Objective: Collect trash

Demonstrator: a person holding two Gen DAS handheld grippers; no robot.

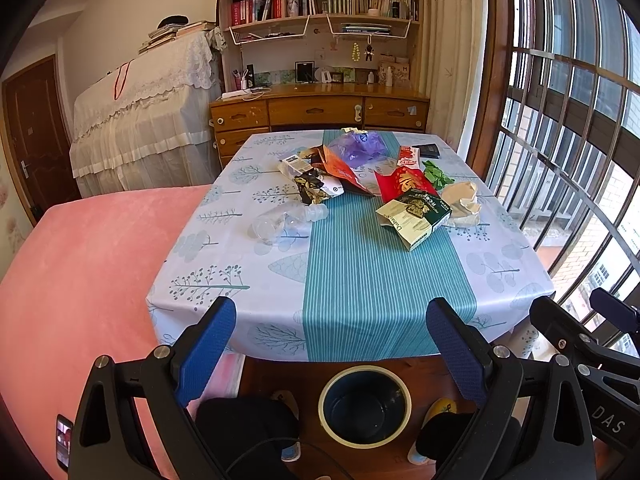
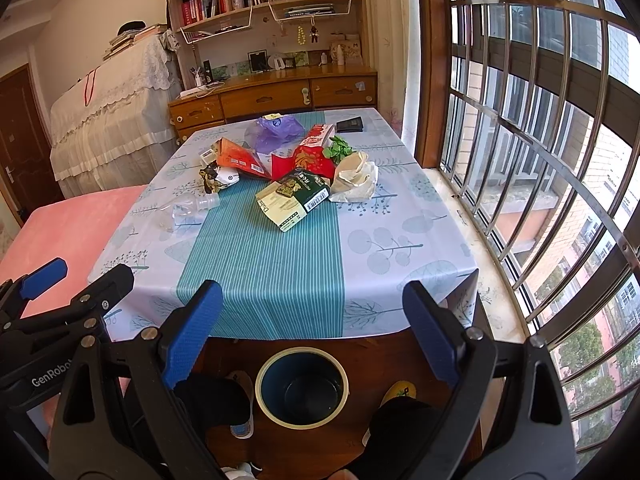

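Trash lies on the far half of the table [image 1: 352, 272]: a clear plastic bottle [image 1: 286, 220] on its side, a green carton [image 1: 414, 216], crumpled beige paper [image 1: 464, 200], red packaging [image 1: 400, 184], an orange wrapper [image 1: 340, 168], a purple plastic bag [image 1: 362, 148] and green leaves [image 1: 436, 174]. A dark blue bin [image 1: 365, 404] with a cream rim stands on the floor below the table's near edge. My left gripper [image 1: 332, 322] is open over that edge. My right gripper [image 2: 312, 306] is open too, beside it, with the bin [image 2: 302, 388] beneath. Neither holds anything.
A pink bed [image 1: 88, 264] lies left of the table. Behind the table stands a wooden desk [image 1: 320, 110] with bookshelves. A barred window [image 2: 540, 160] runs along the right. A person's feet in slippers [image 2: 242, 404] flank the bin. A dark wallet [image 2: 350, 125] sits at the table's far right.
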